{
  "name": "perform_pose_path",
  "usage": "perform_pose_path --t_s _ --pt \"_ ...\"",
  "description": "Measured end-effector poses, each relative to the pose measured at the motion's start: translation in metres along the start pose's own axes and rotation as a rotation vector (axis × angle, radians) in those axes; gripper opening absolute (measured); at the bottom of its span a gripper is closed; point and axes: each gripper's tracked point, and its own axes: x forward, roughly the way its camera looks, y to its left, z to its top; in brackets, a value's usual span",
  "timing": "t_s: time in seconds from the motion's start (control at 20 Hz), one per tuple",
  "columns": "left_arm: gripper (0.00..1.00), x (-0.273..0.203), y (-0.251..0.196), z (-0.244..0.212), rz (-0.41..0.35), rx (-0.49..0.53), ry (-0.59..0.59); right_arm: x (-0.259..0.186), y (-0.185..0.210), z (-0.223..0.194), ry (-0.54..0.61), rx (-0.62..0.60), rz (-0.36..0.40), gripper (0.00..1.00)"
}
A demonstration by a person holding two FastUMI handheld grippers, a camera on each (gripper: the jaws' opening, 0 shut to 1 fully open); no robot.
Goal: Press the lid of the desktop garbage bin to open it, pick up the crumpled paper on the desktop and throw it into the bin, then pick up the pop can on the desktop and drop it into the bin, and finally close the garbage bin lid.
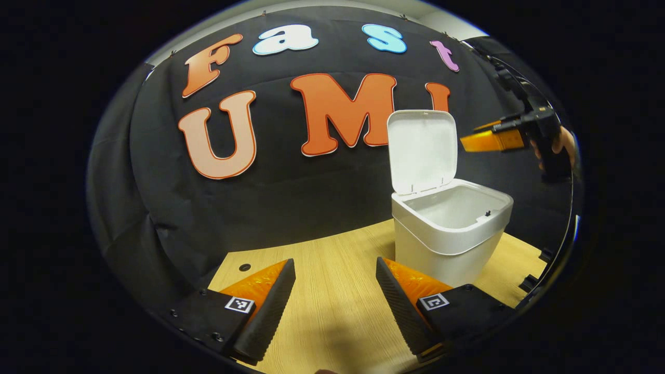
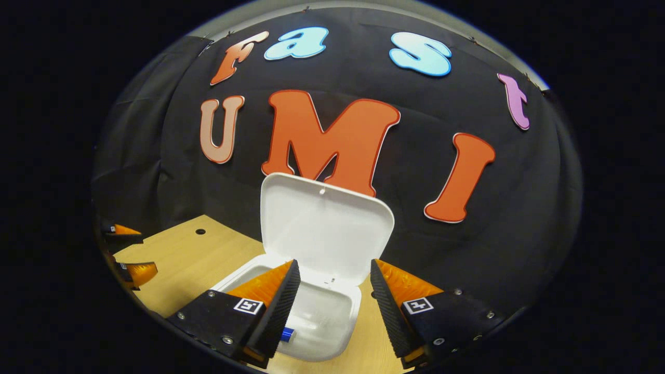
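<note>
In the left gripper view, the left gripper (image 1: 335, 291) hangs low over the wooden desktop (image 1: 332, 322) with its fingers spread apart and nothing between them; bare wood shows in the gap. Ahead and to the right of its right finger stands the white garbage bin (image 1: 449, 234), near the desktop's right edge, its lid (image 1: 422, 150) swung up and standing upright at the back. The bin sits just beyond that fingertip, apart from it. Farther right, above the bin's rim, the right gripper (image 1: 480, 141) is held by a hand (image 1: 558, 150), pointing in toward the lid.

In the right gripper view, the right gripper (image 2: 335, 296) hovers above the open bin (image 2: 317, 332), fingers released and empty, the raised lid (image 2: 324, 228) straight ahead between them. Below the left finger, a small blue bit of something (image 2: 288, 334) lies inside the bin; what it is cannot be told. At the far left, the other gripper's fingertips (image 2: 137, 272) reach over the desktop's left edge.
</note>
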Motion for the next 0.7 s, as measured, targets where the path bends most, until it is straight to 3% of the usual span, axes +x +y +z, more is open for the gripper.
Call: perform_pose_path --t_s 0.35,0.7 --pt "0.99 -0.001 0.017 -0.005 0.035 -0.019 0.004 0.023 -0.006 0.072 -0.107 -0.032 -0.021 0.82" --pt "0.99 -0.003 0.041 -0.015 0.082 -0.058 0.020 0.068 -0.005 0.095 -0.105 -0.004 -0.033 0.82"
